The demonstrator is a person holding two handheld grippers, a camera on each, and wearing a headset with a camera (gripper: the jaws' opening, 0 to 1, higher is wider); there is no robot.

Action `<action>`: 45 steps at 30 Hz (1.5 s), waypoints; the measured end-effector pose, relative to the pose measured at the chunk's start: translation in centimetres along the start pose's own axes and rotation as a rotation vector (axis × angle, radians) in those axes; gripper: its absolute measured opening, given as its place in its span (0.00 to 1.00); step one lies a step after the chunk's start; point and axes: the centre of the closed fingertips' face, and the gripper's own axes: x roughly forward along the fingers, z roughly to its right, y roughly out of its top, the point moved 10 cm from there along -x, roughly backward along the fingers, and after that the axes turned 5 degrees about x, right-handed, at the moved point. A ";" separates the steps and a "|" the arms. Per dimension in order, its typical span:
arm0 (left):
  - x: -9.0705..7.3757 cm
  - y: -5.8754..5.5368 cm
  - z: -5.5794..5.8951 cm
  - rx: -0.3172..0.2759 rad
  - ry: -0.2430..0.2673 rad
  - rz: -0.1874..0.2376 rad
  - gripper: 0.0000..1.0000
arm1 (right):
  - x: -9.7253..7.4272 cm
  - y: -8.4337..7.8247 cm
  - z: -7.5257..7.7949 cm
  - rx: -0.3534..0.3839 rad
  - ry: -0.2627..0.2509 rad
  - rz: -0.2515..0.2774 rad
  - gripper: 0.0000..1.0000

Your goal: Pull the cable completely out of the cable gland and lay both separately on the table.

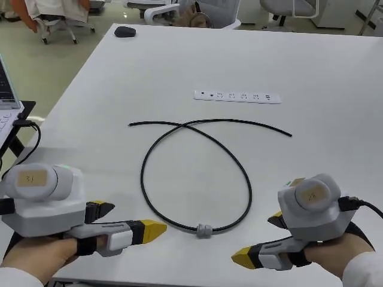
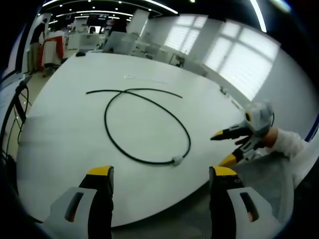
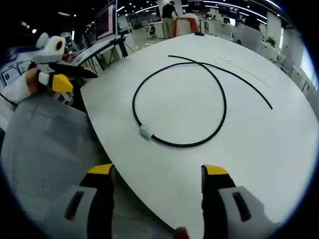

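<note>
The grey cable gland (image 1: 204, 229) sits on the white surface (image 1: 311, 155), still threaded on the black cable (image 1: 142, 174). The cable runs out from both sides of the gland into one wide loop that crosses itself well beyond the gland, with a white power strip (image 1: 237, 96) farther beyond. The left tongs (image 1: 139, 217) hover near the gland's left and the right tongs (image 1: 251, 238) near its right, each with yellow-tipped jaws apart, holding nothing and touching neither gland nor cable.

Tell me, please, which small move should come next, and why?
Probably bring the right gripper to the cable gland: the gland still sits on the cable, and the left gripper and the right one are open, holding nothing.
</note>
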 end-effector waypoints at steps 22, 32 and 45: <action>-0.1 0.3 -0.1 0.006 -0.008 0.025 0.79 | -0.2 1.0 0.3 -0.106 0.040 0.056 0.60; -0.2 0.5 -0.1 0.003 -0.015 0.046 0.78 | 1.5 3.6 1.4 -0.372 0.043 0.091 0.40; -0.2 0.5 0.1 0.009 -0.025 0.050 0.78 | 6.8 3.7 0.3 -0.465 0.172 0.011 0.33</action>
